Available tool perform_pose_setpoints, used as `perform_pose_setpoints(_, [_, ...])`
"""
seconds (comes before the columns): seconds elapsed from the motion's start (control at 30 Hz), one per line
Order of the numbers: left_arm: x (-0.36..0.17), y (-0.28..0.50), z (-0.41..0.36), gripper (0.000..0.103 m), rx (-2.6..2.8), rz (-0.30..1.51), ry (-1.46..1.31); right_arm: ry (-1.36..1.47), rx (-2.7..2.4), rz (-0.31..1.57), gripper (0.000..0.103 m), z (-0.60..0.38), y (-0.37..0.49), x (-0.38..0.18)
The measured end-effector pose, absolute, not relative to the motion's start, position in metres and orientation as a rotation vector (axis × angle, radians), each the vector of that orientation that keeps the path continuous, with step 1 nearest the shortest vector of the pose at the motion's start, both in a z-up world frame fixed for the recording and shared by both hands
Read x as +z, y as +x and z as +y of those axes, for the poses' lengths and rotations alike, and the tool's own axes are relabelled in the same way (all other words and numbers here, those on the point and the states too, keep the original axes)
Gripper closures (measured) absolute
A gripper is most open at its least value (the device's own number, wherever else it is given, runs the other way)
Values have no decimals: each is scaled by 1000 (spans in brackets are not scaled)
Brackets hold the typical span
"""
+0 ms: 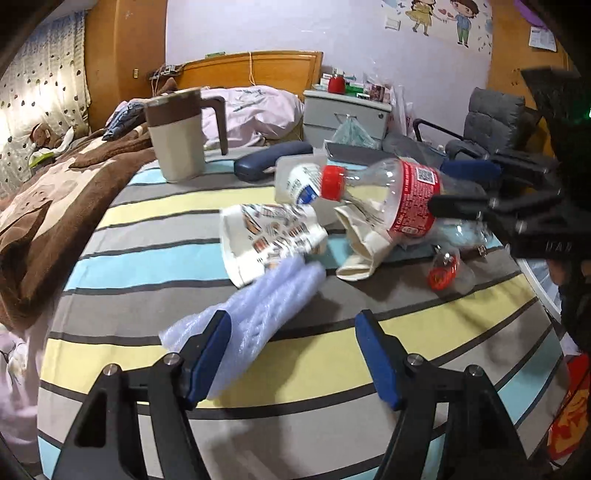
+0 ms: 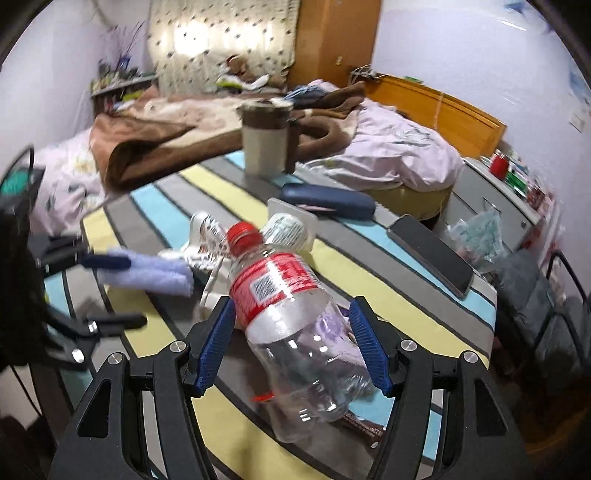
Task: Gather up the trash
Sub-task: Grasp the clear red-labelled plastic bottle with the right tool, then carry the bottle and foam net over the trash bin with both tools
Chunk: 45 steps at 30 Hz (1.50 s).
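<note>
Counting trash around mug [image 1: 177, 136] on striped cloth [image 1: 155, 266]: one clear bottle [image 2: 295, 325] with red cap, one crumpled paper cup [image 1: 269, 240], one bubble-wrap roll [image 1: 258, 306], one small lidded tub [image 2: 291, 230], all nearer than mug. Bottle empty; mug contents not visible. Right gripper [image 2: 291, 345] clamps bottle body, lifted clear of cloth. Left gripper [image 1: 295, 360] jaws apart, nothing held, roll end beside one finger. Brown wrapper under bottle mostly hidden.

Home bedroom, shown by unmade bed [image 2: 388, 155] with wooden headboard [image 1: 255, 68], nightstand [image 1: 345, 114], curtain [image 1: 44, 88], cartoon wall stickers [image 1: 441, 18]
</note>
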<state>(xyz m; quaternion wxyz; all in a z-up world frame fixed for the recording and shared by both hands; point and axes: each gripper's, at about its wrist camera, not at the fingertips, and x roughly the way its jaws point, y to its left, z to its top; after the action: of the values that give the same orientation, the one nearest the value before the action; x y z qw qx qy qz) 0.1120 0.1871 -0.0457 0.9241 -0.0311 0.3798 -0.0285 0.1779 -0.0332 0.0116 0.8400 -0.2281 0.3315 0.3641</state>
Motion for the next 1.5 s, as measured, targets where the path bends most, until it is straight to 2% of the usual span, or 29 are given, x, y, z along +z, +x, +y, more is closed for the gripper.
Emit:
perform_pose_setpoints(0.2, [-42,114,207,31,-35,757,-60,-577,769,765,37,-21,184,1])
perform_pose_setpoints(0.7, [-62,134,205,30,-144,867,49,-363,716,814,38,-41,173,-6])
perform_pose_setpoints(1.03, [-53,105,183,30,-287,907,-167,-188,678,769,38,-69,168,3])
perform_pose_setpoints(1.23, [-35,100,168,30,-245,845,14,-120,668,756,38,-88,159,6])
perform_pose_setpoints(1.3, [-36,102,166,25,-275,845,50,-103,657,753,38,-92,156,5])
perform_pose_setpoints(1.5, [-59,117,159,25,-278,940,163,-87,644,753,38,-98,149,2])
